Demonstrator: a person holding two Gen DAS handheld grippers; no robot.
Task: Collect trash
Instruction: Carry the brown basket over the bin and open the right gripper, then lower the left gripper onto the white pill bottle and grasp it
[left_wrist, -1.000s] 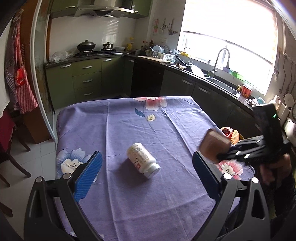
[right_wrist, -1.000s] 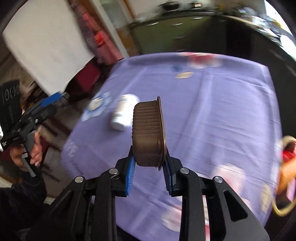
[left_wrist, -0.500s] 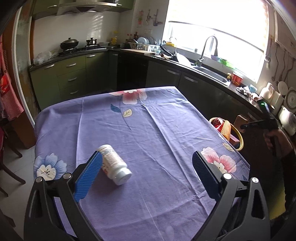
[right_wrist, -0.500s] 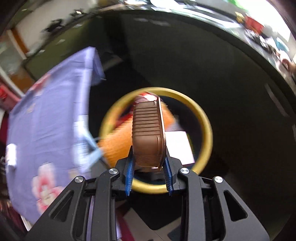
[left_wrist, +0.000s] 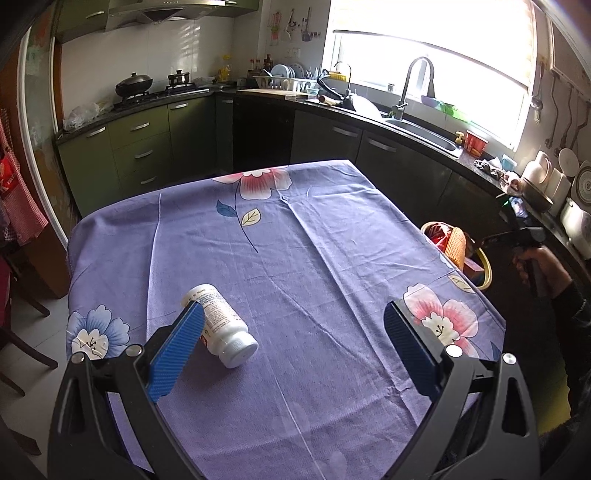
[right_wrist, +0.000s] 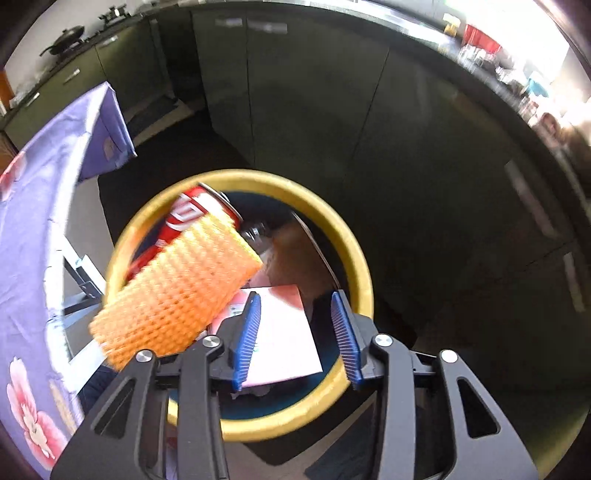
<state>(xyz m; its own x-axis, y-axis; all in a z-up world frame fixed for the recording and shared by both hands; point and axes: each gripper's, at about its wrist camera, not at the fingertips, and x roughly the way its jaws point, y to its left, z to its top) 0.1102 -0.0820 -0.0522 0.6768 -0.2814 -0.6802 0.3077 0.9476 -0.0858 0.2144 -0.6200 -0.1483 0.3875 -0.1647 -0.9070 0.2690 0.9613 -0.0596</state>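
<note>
My left gripper has a matte black plastic frame with triangular cut-outs, silver round screws at the joints and two blue textured pads. My right gripper is built the same, its blue pads finely ribbed. My right hand shows bare brownish skin above a dark sleeve.

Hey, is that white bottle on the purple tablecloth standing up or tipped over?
Tipped over. The white bottle lies on its side on the purple tablecloth, cap end toward the camera, beside the open left gripper.
</note>
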